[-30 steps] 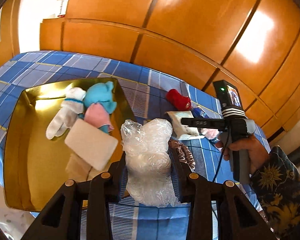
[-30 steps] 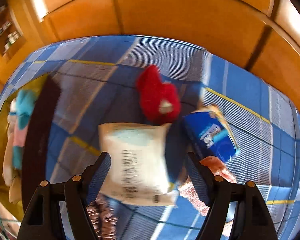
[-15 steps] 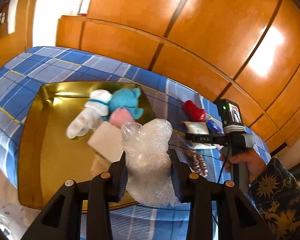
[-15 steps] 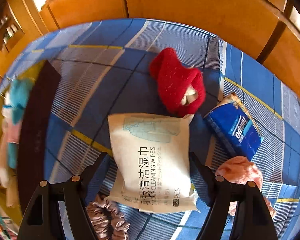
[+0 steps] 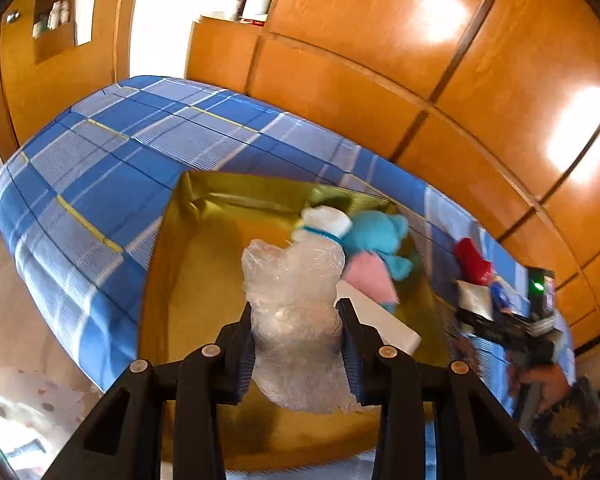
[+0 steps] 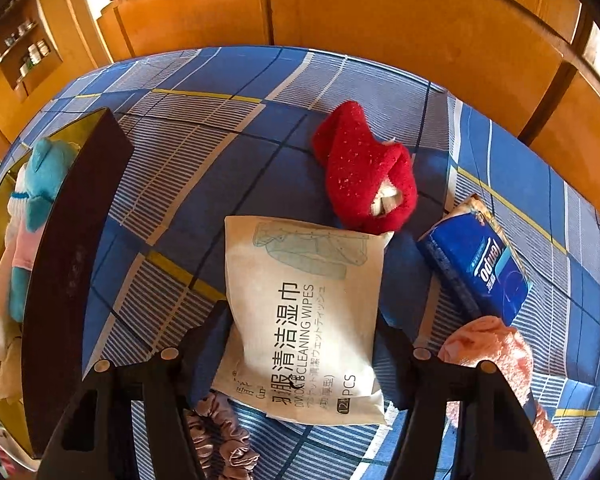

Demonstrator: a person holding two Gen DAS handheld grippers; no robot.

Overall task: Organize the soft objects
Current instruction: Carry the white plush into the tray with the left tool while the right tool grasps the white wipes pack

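Note:
My left gripper [image 5: 298, 354] is shut on a crumpled clear plastic bag [image 5: 296, 320] and holds it above the gold tray [image 5: 188, 288]. In the tray lie a white plush [image 5: 324, 222], a teal plush [image 5: 376, 236], a pink cloth [image 5: 370, 276] and a white pad [image 5: 384, 326]. My right gripper [image 6: 302, 344] has its jaws on both sides of a white wipes pack [image 6: 304, 312] that lies on the blue plaid bed [image 6: 220, 128]; whether they press it I cannot tell.
Around the wipes pack lie a red sock [image 6: 364, 172], a blue tissue pack [image 6: 476, 264], a peach cloth [image 6: 496, 356] and a mauve scrunchie [image 6: 224, 436]. The tray's dark wall [image 6: 68, 264] stands to the left. Wooden panels [image 5: 380, 40] rise behind the bed.
My left gripper has carried the plastic bag leftward to over the tray. My right gripper has closed in around the wipes pack.

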